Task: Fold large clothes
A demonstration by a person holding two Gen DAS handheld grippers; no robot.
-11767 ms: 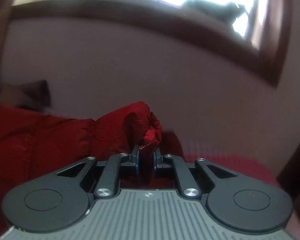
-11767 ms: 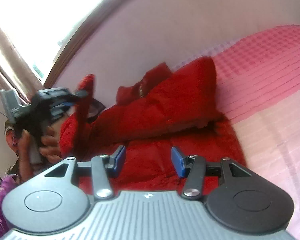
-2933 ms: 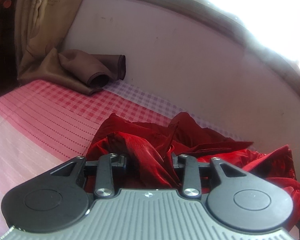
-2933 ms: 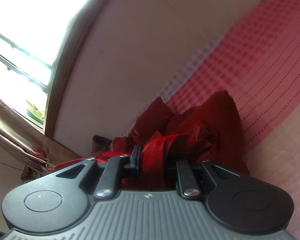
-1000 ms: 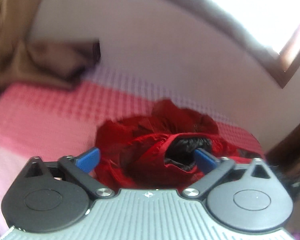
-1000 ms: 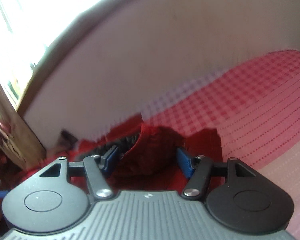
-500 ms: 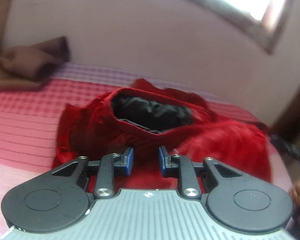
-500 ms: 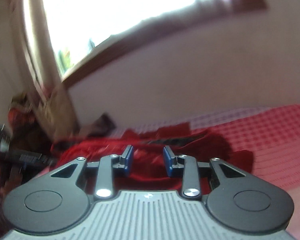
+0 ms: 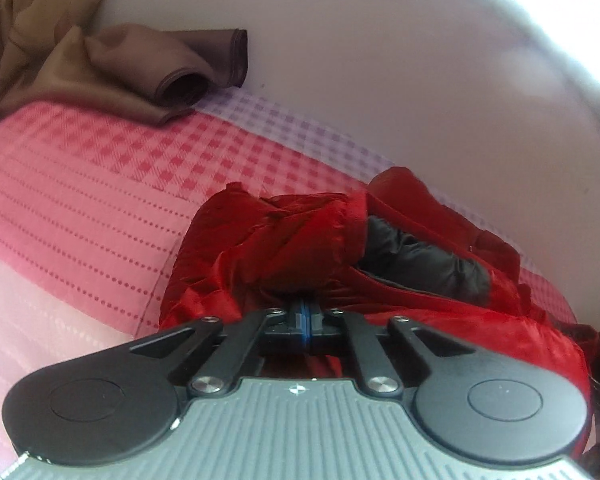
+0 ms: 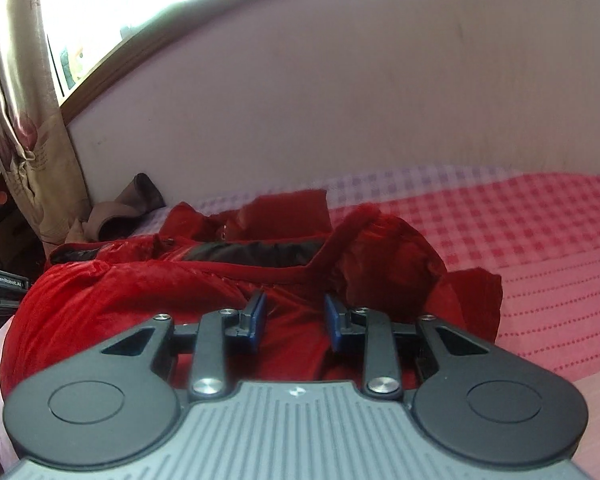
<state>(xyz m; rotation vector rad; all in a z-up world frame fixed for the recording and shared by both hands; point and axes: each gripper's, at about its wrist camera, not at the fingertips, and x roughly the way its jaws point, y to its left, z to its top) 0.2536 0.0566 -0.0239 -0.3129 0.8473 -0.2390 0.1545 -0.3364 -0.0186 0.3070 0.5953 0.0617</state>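
Note:
A red padded jacket (image 9: 292,240) with a black lining (image 9: 416,260) lies bunched on the pink checked bed sheet (image 9: 80,184). My left gripper (image 9: 306,312) is at the jacket's near edge with its blue pads pressed together; no cloth shows between them. In the right wrist view the jacket (image 10: 140,292) spreads wide with the lining (image 10: 256,252) showing at the collar. My right gripper (image 10: 294,320) hovers over the jacket's near part, jaws partly apart and empty.
A brown cloth (image 9: 112,68) lies at the head of the bed against the pale wall (image 9: 380,60). A patterned curtain (image 10: 16,100) hangs at the left below a bright window. The other gripper's body (image 10: 4,284) shows at the far left.
My left gripper has closed fully and come down to the jacket's near edge. My right gripper has opened slightly wider and dropped closer to the jacket.

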